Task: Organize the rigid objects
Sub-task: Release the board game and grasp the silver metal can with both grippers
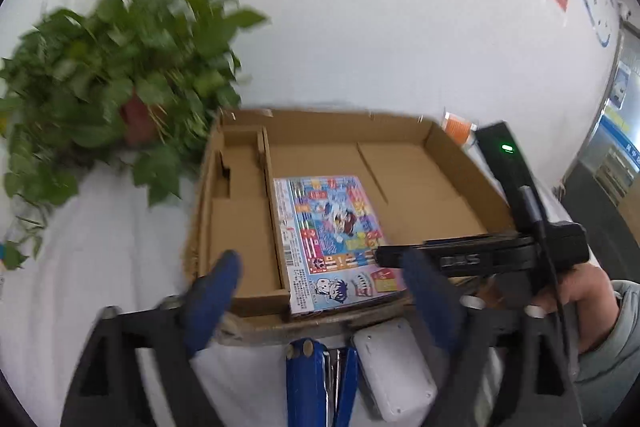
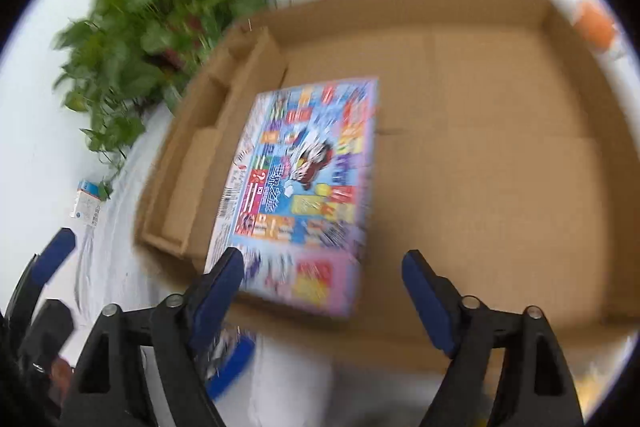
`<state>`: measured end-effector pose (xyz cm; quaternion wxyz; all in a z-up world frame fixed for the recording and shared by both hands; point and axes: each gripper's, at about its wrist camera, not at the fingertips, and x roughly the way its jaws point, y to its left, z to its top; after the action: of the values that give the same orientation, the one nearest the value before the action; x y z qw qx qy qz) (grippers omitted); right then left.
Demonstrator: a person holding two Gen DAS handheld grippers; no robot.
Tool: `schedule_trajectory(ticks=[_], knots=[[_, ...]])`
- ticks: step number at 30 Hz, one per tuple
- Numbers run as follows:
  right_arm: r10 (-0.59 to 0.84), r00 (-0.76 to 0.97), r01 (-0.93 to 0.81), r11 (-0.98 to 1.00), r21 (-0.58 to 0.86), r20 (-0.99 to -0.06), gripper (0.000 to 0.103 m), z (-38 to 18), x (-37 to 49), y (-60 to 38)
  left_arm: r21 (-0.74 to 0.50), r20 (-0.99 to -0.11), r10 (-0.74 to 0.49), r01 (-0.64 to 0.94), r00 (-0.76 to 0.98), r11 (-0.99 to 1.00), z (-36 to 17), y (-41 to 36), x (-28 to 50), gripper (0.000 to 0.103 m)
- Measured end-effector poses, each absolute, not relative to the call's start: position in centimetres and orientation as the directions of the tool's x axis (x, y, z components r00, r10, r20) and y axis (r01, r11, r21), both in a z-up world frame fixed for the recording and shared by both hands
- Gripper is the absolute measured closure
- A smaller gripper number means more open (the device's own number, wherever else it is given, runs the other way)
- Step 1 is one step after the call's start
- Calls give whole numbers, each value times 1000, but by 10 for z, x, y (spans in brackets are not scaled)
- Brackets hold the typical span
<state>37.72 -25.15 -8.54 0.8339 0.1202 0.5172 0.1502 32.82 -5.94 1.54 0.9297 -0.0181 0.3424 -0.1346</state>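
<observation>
A table covered with a white cloth [image 1: 100, 259] carries a shallow cardboard tray [image 1: 452, 163]. Left of the tray stands a potted green plant [image 1: 120, 67]; a small white-and-blue carton [image 2: 86, 203] lies near it. A blue stapler [image 1: 308, 387] and a white rectangular device [image 1: 392, 371] lie just before the tray's near edge, side by side.

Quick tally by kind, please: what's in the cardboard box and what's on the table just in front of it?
In the cardboard box:
colourful book: 1
In front of it:
blue stapler: 1
white case: 1
Total: 3

Bare box floor [image 2: 500, 187] — right of book [image 2: 304, 179]
</observation>
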Motion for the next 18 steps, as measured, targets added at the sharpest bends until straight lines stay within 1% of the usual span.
schedule_trajectory(ticks=[1,2,3,5,8,10,12,14,17,18], knots=[[366,458,-139,930,341,-810,21,-72,355,-262,-132,-609,-269,239,746,962,21,-57,314,1],[362,486,-155,932,329,-796,21,-62,328,-273,-142,-604,-282,247,745,959,24,-56,304,1],[356,494,-163,934,317,-793,21,-59,312,-276,-181,-620,-323,271,715,945,23,-58,292,1],[347,489,-175,938,300,-800,21,-57,268,-289,-274,-646,-402,294,649,916,15,-54,279,1],[374,443,-152,927,343,-815,21,-68,219,-307,-480,-671,-566,302,478,824,-13,-64,271,1],[380,422,-139,924,355,-823,21,-74,196,-305,-561,-672,-634,296,383,773,-28,-77,269,1],[382,396,-133,923,360,-835,21,-85,184,-301,-614,-673,-679,291,294,734,-44,-95,269,1],[381,370,-102,923,370,-847,21,-99,181,-299,-641,-679,-703,294,212,709,-58,-113,275,1],[387,347,-50,917,395,-855,22,-116,195,-300,-654,-697,-705,286,130,700,-74,-138,277,2],[402,340,-37,909,415,-850,20,-120,200,-301,-656,-701,-704,287,109,698,-77,-144,277,6]])
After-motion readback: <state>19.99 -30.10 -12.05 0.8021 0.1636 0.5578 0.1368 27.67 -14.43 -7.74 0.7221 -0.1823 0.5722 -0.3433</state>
